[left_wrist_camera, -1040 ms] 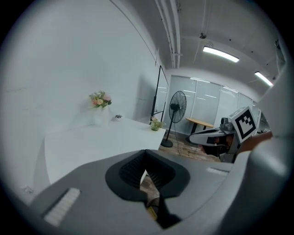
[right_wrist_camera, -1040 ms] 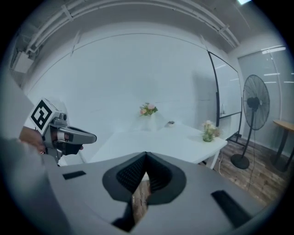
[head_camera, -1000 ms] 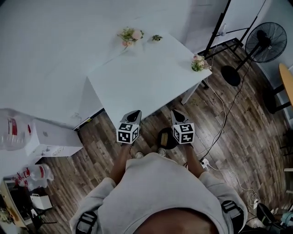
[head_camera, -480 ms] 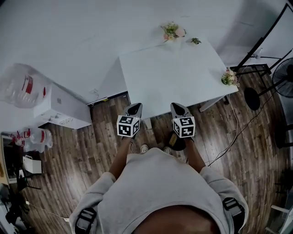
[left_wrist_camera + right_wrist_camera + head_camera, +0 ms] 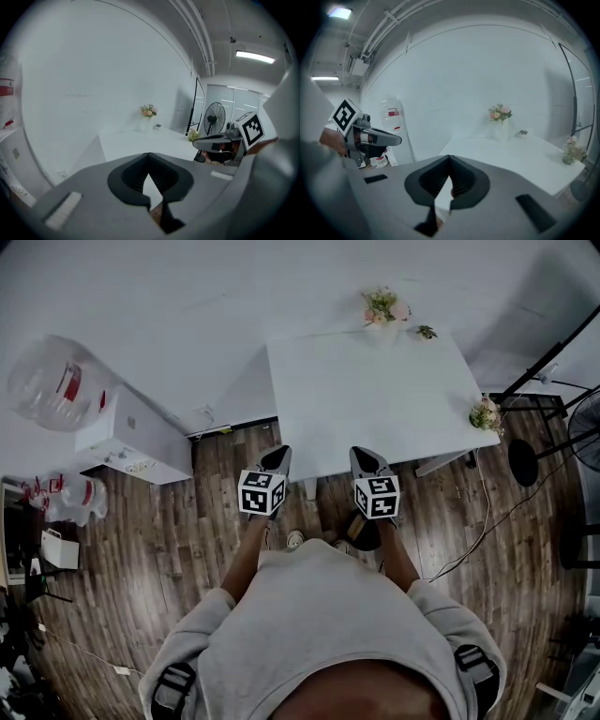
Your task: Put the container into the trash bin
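Standing at the white table (image 5: 375, 399), we held the left gripper (image 5: 278, 454) and right gripper (image 5: 366, 456) at its near edge, each with jaws pressed together on nothing. The dark round bin (image 5: 364, 535) sat on the floor below the right gripper; where the container was, we could not tell.

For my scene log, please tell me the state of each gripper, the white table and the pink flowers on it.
left gripper: shut, holding nothing.
right gripper: shut, holding nothing.
white table: standing, bare in the middle.
pink flowers: upright, at the table's far edge.
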Motion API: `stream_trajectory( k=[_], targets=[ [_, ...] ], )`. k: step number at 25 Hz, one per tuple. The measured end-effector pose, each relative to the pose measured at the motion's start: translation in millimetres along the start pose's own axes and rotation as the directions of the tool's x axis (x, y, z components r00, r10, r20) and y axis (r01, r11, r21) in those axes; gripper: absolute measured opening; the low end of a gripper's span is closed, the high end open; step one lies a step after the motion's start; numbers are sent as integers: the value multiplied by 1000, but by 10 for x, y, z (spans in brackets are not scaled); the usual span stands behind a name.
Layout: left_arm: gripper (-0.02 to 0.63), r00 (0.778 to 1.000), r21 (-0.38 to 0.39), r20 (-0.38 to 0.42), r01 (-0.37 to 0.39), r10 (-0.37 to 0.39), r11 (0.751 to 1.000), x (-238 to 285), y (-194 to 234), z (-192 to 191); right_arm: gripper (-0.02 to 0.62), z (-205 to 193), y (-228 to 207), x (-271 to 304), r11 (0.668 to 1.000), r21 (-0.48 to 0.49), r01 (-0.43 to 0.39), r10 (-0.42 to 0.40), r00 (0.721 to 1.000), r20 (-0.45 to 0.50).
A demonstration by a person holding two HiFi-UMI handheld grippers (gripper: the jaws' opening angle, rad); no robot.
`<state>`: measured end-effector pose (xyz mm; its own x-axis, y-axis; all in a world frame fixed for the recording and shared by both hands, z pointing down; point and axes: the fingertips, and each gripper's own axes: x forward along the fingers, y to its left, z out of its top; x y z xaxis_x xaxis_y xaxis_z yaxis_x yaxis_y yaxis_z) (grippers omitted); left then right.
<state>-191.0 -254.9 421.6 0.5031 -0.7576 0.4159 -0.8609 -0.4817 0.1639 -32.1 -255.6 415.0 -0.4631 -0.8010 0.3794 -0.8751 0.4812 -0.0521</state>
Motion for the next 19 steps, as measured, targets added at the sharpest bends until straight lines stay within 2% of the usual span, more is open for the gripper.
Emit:
stream_trajectory(
  k=[19],
  targets=[
    [11,999,11,-15,47,-47,999,181,-70,-44,14,-94,-112,-38,999,9,42,-41,999,-20]
  ],
)
